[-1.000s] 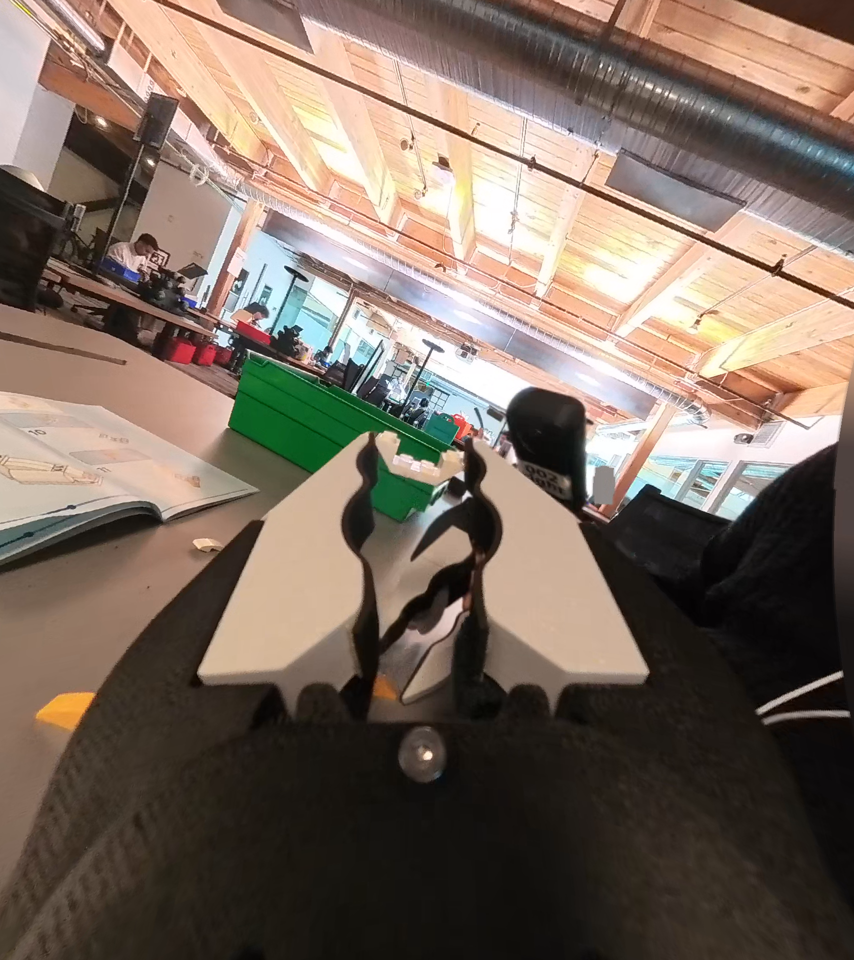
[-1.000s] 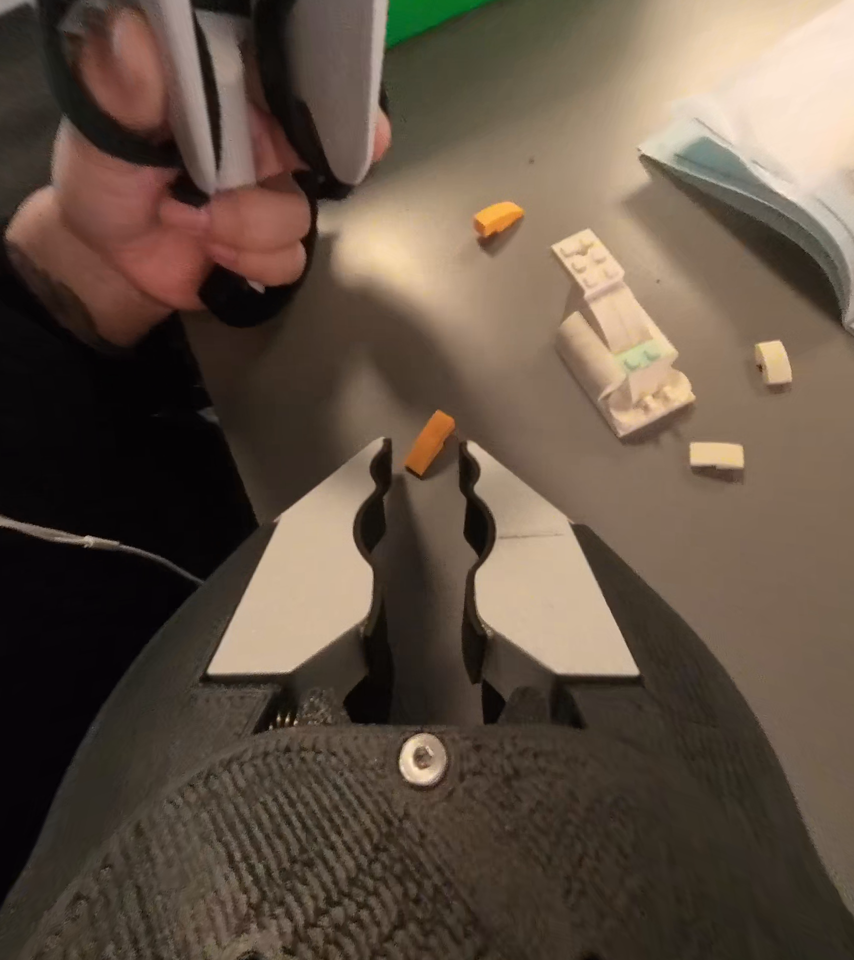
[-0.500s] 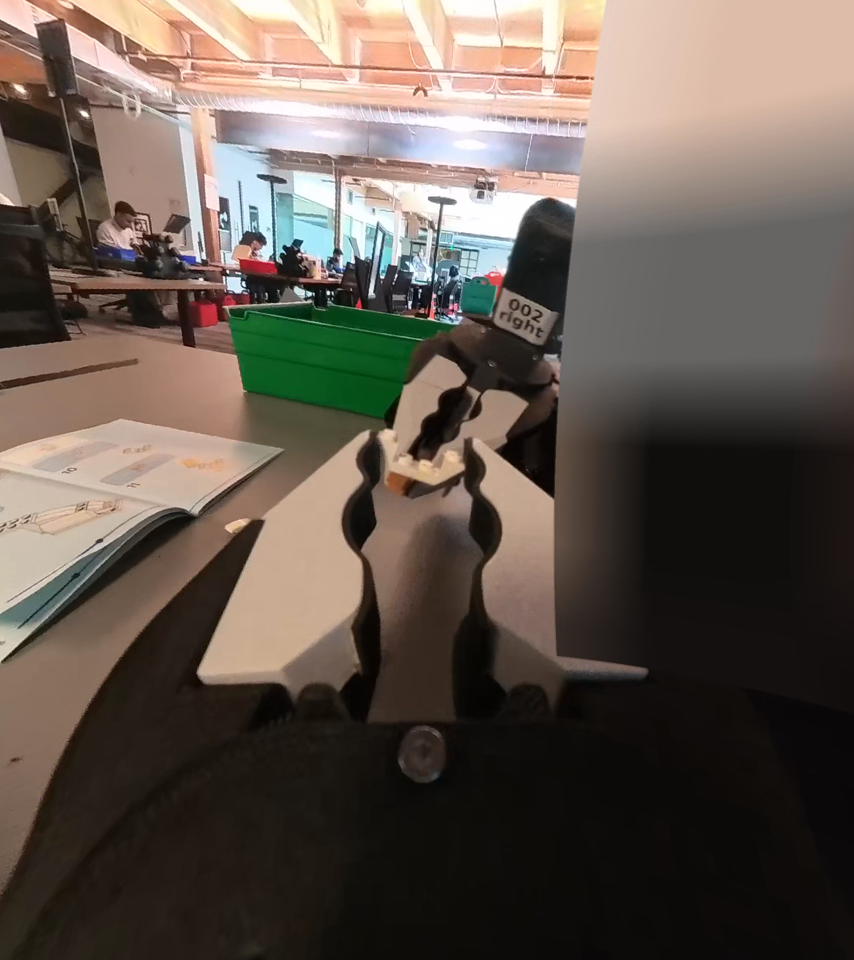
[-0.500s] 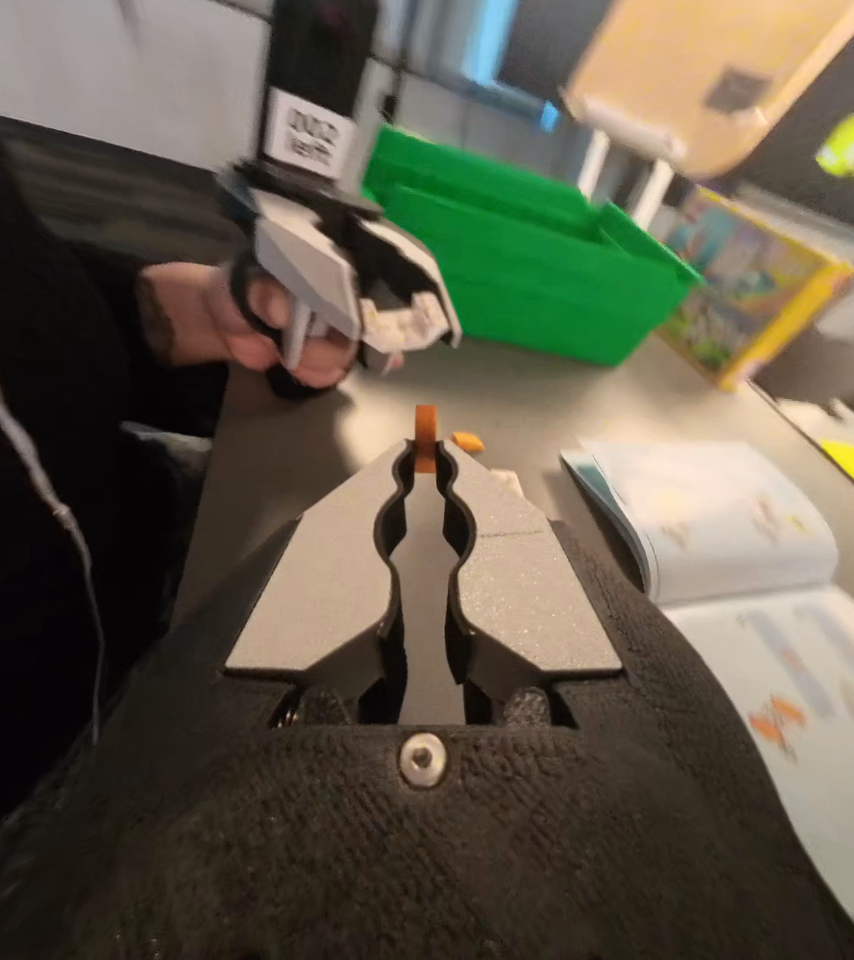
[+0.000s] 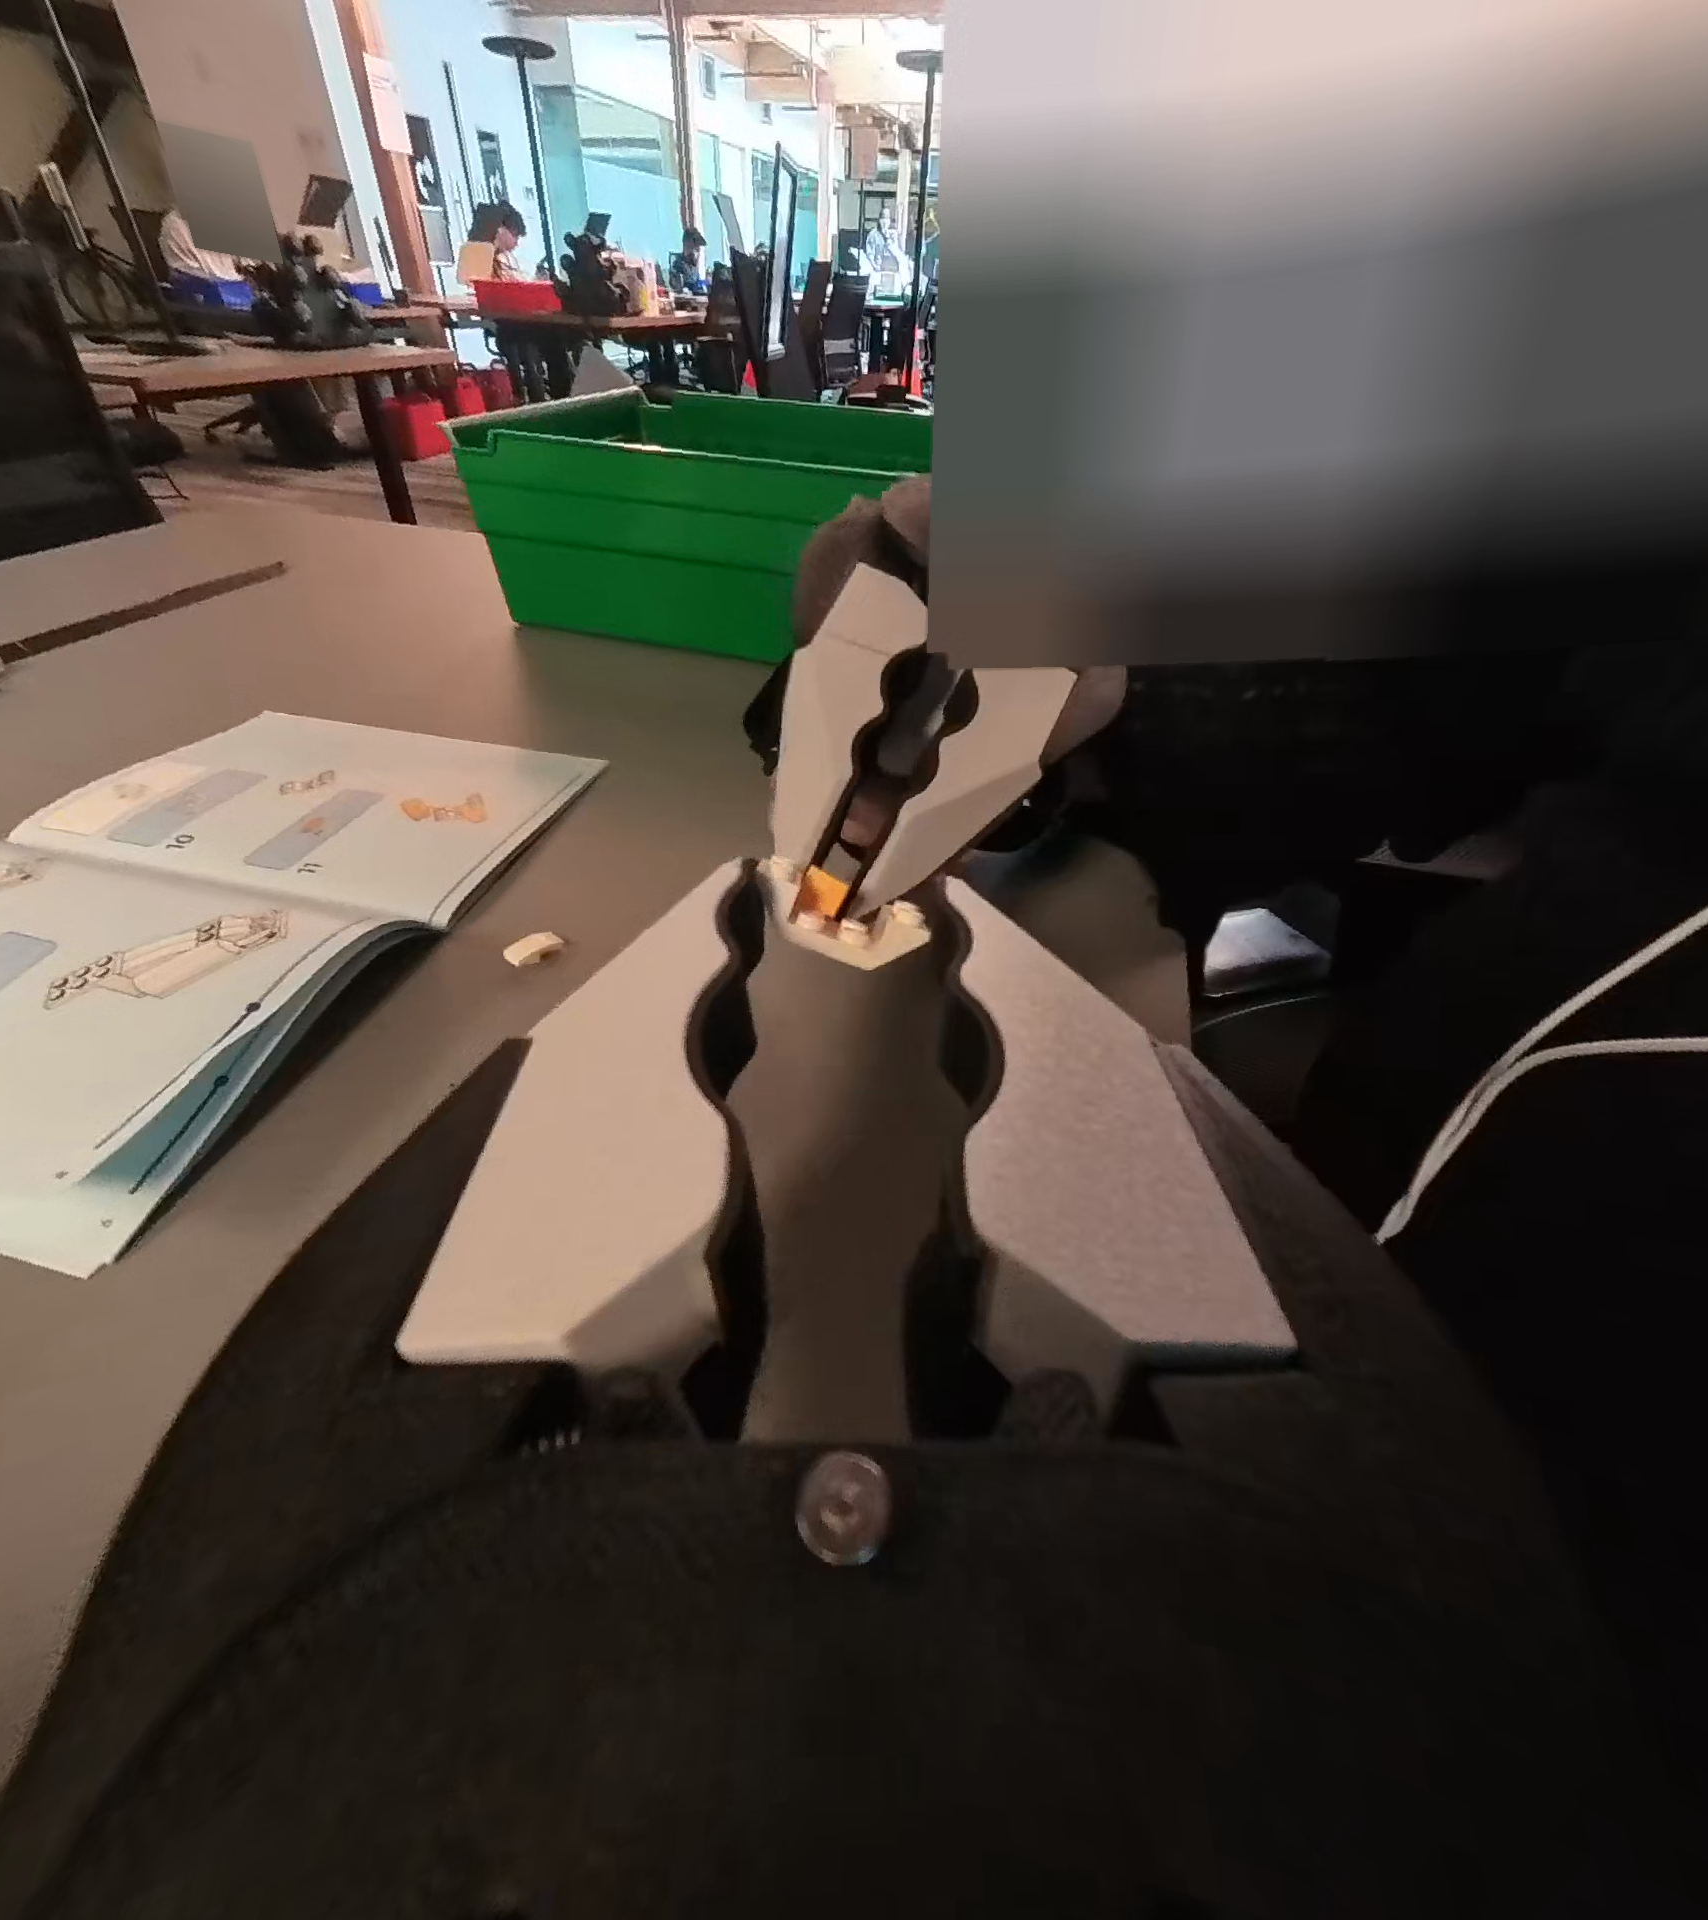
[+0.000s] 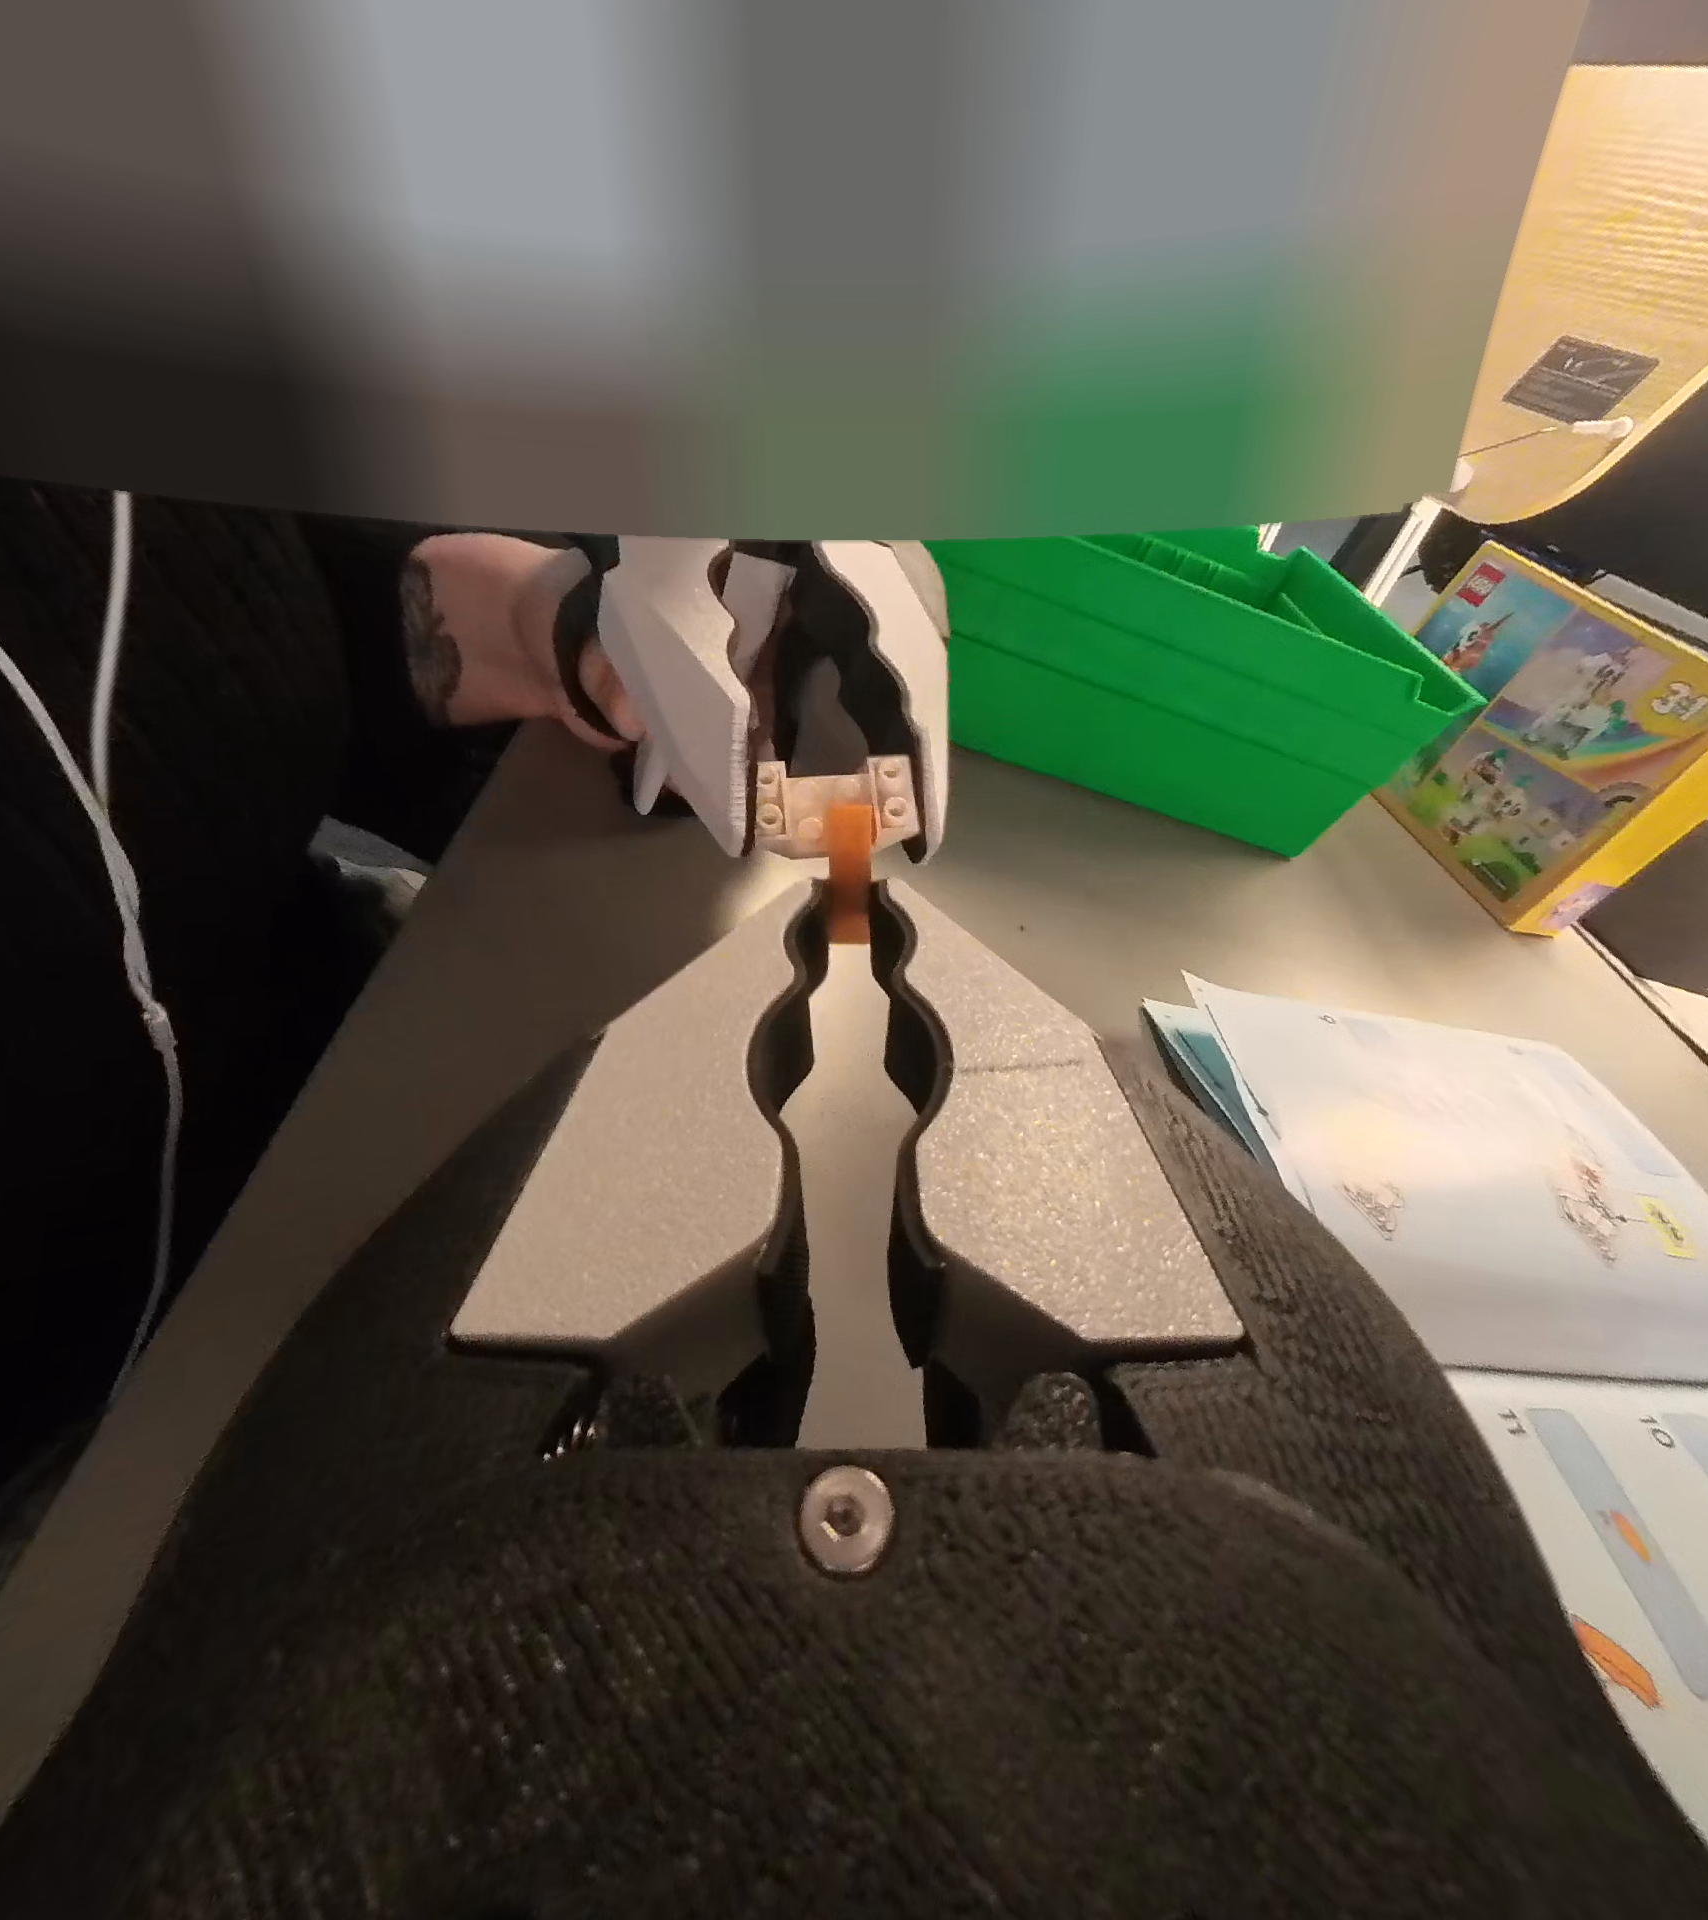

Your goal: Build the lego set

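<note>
- The left tongs (image 5: 848,914) are closed on a white studded piece (image 5: 858,933), pinched at their tips and held up above the grey bench (image 5: 393,644).
- The right tongs (image 6: 845,914) are nearly shut on a small orange piece (image 6: 847,844), gripping it at the very tips; its far end touches the middle of the white piece, between the rows of studs.
- Only the right wrist view shows the white piece's studded face square on, along with the hand (image 6: 528,649) holding the left tongs and a colourful set box (image 6: 1598,748) just beside the green bin (image 6: 1172,665).
- Only the left wrist view shows a loose cream curved piece (image 5: 533,948) lying on the bench near the open instruction booklet (image 5: 154,935), and the orange piece wedged among the studs from behind.
- Both views show the booklet lying open and the green bin behind the tongs; other desks and people appear far off in the left wrist view.
</note>
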Motion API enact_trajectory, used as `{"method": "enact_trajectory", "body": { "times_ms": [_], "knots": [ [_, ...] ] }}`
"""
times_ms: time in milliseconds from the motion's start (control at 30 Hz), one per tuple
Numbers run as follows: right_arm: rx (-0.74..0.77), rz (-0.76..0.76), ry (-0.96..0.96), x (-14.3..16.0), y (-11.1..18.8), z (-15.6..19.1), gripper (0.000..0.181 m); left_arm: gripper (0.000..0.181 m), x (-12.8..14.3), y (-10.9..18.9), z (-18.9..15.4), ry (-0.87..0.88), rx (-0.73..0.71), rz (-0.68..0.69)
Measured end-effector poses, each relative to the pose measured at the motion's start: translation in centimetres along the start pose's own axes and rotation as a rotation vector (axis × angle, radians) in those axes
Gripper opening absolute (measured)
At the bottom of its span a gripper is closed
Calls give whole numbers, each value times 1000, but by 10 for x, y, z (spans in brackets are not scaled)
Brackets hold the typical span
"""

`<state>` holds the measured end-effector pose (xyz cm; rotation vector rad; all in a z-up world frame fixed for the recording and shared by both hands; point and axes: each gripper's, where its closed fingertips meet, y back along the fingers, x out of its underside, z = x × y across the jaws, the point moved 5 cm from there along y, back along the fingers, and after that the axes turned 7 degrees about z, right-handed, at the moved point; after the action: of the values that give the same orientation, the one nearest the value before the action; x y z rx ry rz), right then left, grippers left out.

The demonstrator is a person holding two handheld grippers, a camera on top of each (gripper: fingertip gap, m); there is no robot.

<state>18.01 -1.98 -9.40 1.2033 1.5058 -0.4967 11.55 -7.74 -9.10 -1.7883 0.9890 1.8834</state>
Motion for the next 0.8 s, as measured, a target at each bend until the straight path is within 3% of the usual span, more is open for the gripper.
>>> {"method": "enact_trajectory", "body": {
  "times_ms": [33,200,467,800],
  "knots": [
    [4,6,10,1,0,1,6,30,1,-1,0,2,9,9],
    [74,68,79,2,-3,2,6,30,2,-3,2,9,0,36],
    [210,278,145,12,-15,-2,6,27,13,-11,10,-102,-153,183],
    [230,304,69,14,-21,-8,5,27,14,-9,19,-54,-163,191]
  ]
}}
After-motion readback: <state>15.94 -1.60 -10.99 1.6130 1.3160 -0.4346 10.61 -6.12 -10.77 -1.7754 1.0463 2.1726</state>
